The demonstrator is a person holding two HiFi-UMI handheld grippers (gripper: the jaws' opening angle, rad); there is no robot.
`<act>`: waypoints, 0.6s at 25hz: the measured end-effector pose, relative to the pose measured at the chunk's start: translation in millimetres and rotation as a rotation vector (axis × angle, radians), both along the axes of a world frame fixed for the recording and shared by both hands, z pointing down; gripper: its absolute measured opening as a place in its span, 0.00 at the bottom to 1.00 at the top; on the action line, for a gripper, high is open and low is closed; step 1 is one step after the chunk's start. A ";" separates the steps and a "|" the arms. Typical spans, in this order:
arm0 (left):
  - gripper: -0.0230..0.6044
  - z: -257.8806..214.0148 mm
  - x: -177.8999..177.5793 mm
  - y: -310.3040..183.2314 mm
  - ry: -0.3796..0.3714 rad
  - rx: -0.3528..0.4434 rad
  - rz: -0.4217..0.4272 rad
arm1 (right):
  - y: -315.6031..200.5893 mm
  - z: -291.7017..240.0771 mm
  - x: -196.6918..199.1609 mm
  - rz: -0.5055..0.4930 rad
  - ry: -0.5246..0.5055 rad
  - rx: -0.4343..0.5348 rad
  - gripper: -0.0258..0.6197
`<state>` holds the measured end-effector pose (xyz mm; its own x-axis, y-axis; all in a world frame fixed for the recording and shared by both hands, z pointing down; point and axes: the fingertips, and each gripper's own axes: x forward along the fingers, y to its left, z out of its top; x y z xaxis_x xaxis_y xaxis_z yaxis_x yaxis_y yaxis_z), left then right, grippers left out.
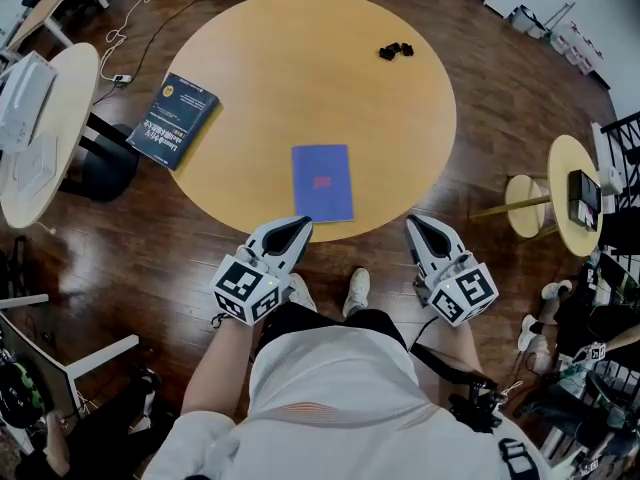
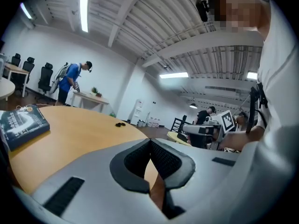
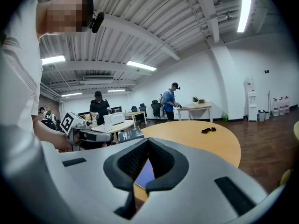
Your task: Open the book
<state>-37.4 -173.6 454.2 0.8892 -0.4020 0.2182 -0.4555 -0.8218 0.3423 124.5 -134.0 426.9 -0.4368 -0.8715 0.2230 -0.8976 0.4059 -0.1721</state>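
The blue book (image 1: 322, 182) lies flat and closed on the round table (image 1: 300, 78). It sits cover up at the near edge, roughly centred in front of the person.

The left gripper (image 1: 296, 228) is at the table edge just beside the book's near-left corner — can't tell if it touches. Its fingers are pressed together at the tips with nothing between them. The left gripper view shows only bare table top through the slot behind the tips.

The right gripper (image 1: 416, 224) is also at the table edge, off to the book's right and apart from it. Its fingers are closed tip to tip and empty. In the right gripper view the blue cover shows through the gap behind the tips, lying beyond them and not gripped.

A dark blue book (image 1: 172, 120) lies at the table's left rim with one corner overhanging, well apart from the first. A small black object (image 1: 395, 50) sits on the far right of the table.

Wood floor (image 1: 480, 98) all round, with a smaller round table on the left (image 1: 60, 88) and another on the right (image 1: 560, 168). People stand at desks in the background.
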 end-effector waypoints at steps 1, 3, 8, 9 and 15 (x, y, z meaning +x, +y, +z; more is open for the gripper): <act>0.05 4.1 5.4 1.2 -0.007 -0.007 0.006 | -1.6 2.0 2.2 -0.005 0.000 -0.003 0.03; 0.05 17.0 17.7 3.1 -0.040 -0.017 0.019 | -4.7 8.1 7.6 -0.017 -0.001 -0.012 0.03; 0.05 55.8 60.5 9.2 -0.124 -0.085 0.107 | -5.2 28.8 31.9 -0.039 -0.020 -0.043 0.03; 0.05 61.8 68.8 9.6 -0.143 -0.090 0.116 | -3.5 34.8 37.1 -0.045 -0.018 -0.052 0.03; 0.13 106.5 101.5 12.7 -0.285 -0.136 0.185 | 11.1 65.8 61.1 -0.030 -0.065 -0.106 0.03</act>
